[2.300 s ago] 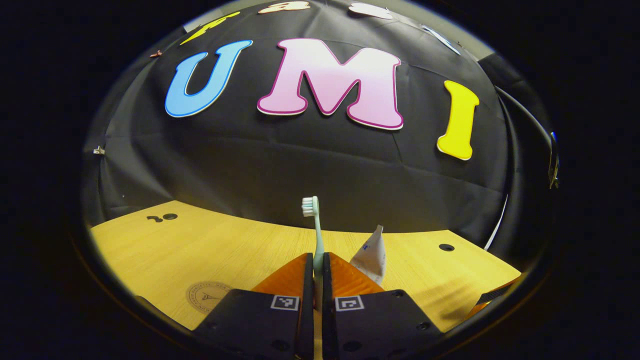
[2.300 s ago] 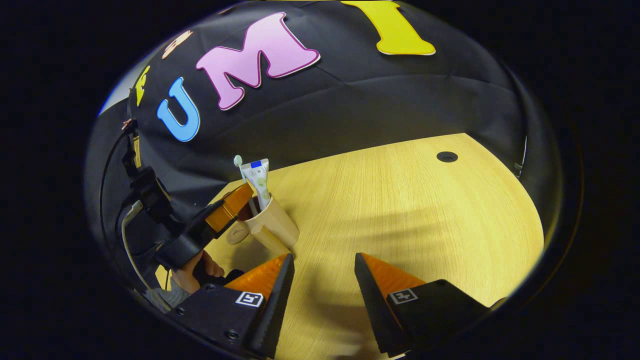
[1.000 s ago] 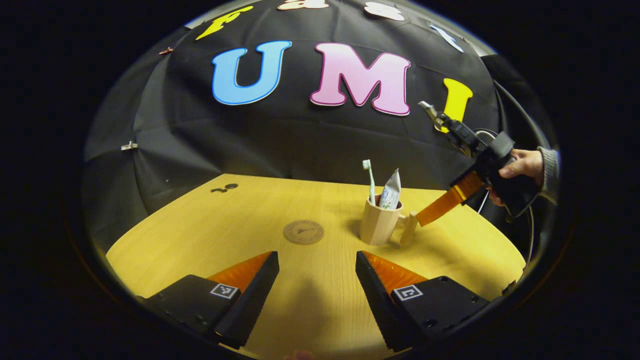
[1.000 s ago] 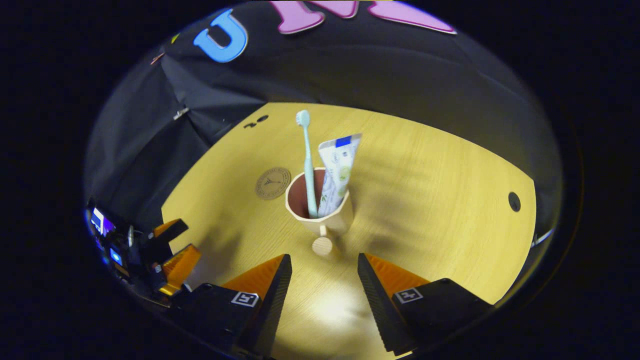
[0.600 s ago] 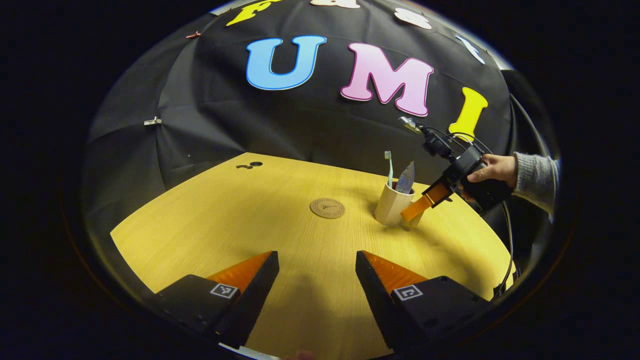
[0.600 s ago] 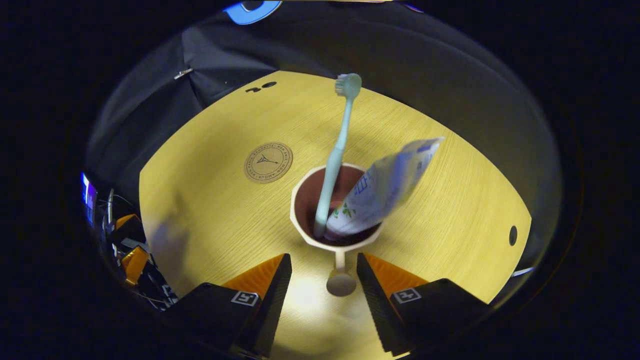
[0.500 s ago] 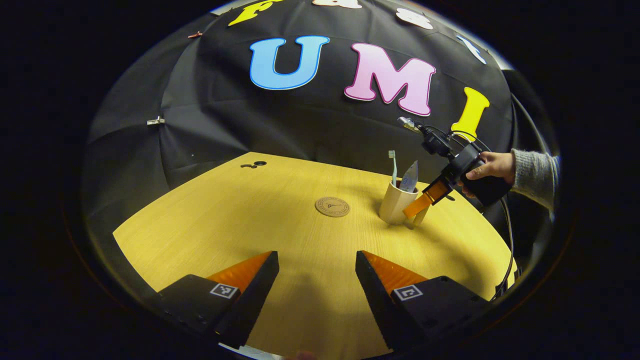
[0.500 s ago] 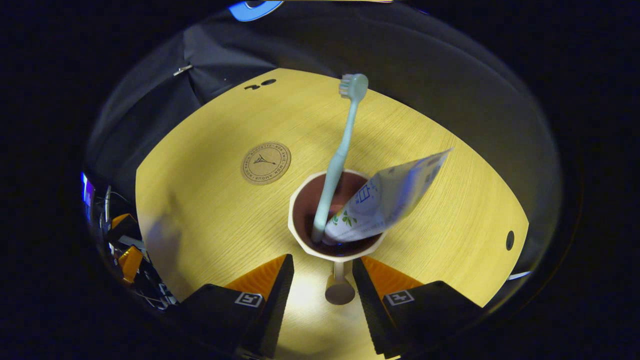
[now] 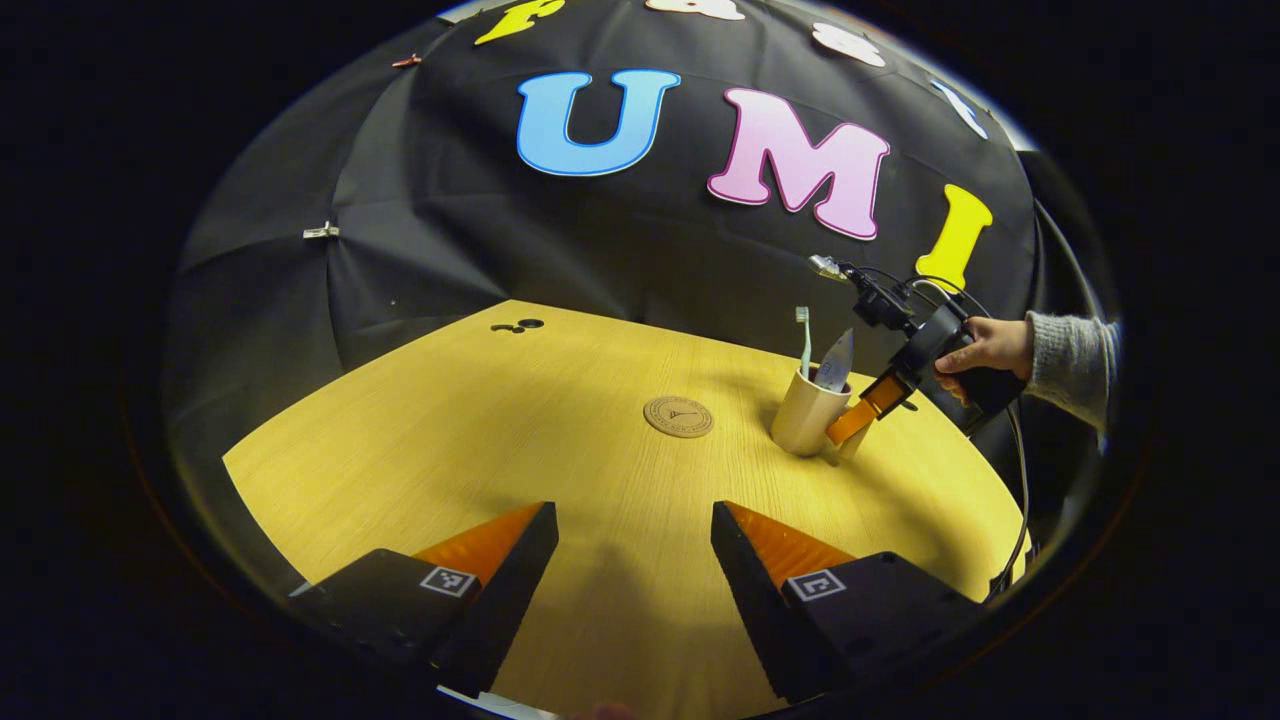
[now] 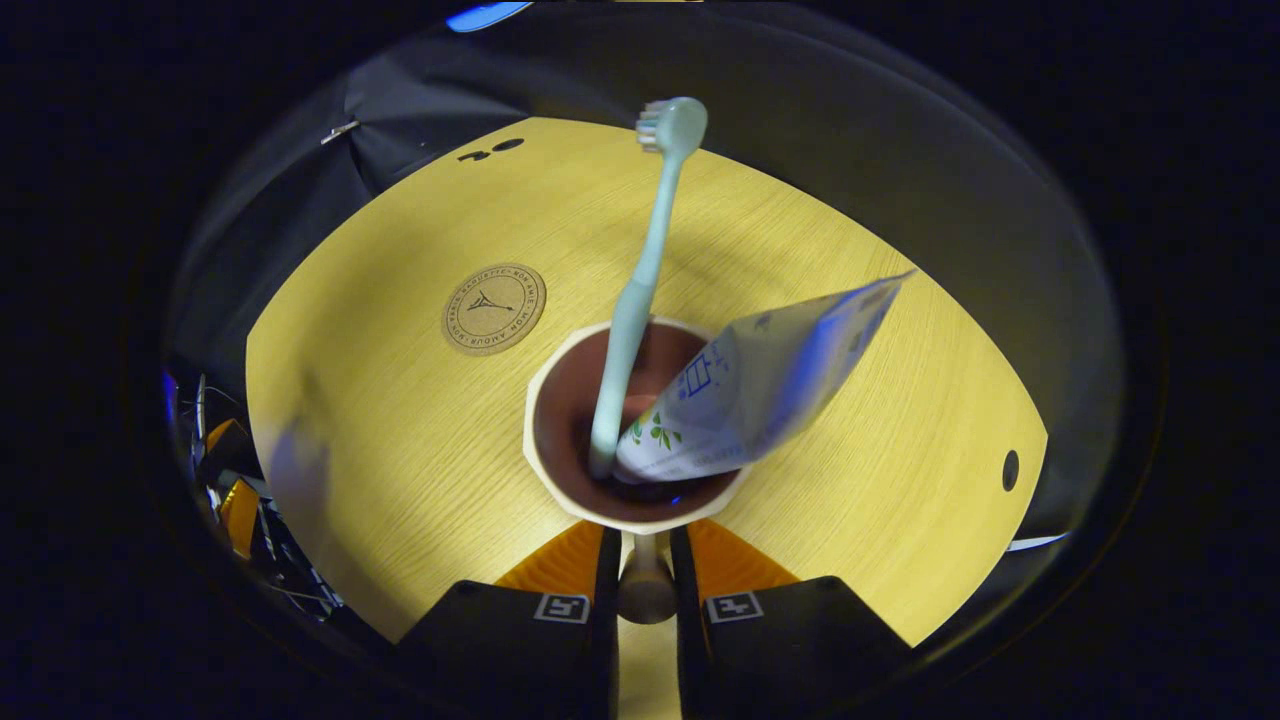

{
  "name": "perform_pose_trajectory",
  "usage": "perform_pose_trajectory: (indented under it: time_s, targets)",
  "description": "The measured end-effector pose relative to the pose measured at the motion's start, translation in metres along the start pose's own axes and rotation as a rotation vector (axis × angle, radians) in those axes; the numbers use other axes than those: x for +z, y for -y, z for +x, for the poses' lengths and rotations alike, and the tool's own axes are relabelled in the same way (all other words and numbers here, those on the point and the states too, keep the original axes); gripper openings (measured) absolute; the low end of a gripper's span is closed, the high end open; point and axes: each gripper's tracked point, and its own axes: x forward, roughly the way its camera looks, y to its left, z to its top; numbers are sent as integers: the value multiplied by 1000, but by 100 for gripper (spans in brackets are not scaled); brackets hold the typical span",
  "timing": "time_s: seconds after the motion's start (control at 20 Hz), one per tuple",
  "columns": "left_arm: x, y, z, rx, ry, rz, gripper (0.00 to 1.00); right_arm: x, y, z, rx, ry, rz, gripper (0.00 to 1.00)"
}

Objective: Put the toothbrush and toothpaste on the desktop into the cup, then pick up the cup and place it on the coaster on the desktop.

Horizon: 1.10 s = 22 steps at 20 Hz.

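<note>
Right tongs were clamped on the cup's handle — cup sat on the table holding toothbrush and toothpaste, beside the coaster. Left tongs hung spread.

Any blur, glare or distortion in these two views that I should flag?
Right gripper view: toothpaste is motion-blurred; toothbrush, cup rim and coaster read sharp; bright patch on the desk by the right tool. Left gripper view: sharp, fisheye bows the desk edge, soft shadow ahead of the left tool.
</note>
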Motion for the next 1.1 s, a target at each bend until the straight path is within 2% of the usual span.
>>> perform_pose_trajectory:
  time_s: [0.15, 0.3, 0.45, 0.85, 1.1]
  targets:
    - [2, 0, 1, -2, 4, -3, 97, 1, 0, -1, 0, 28, -12, 21]
    - [4, -3, 2, -2, 5, -2, 97, 4, -3, -4, 29, 52, 5, 21]
    - [3, -3, 2, -5, 8, -1, 97, 11, -7, -12, 28, 80, 15, 21]
    - [21, -30, -6, 9, 24, 22, 97, 63, -58, -13, 71, 119, 2, 20]
    - [29, -56, -11, 44, 41, -32, 97, 96, -96, 4, 95, 117, -24, 20]
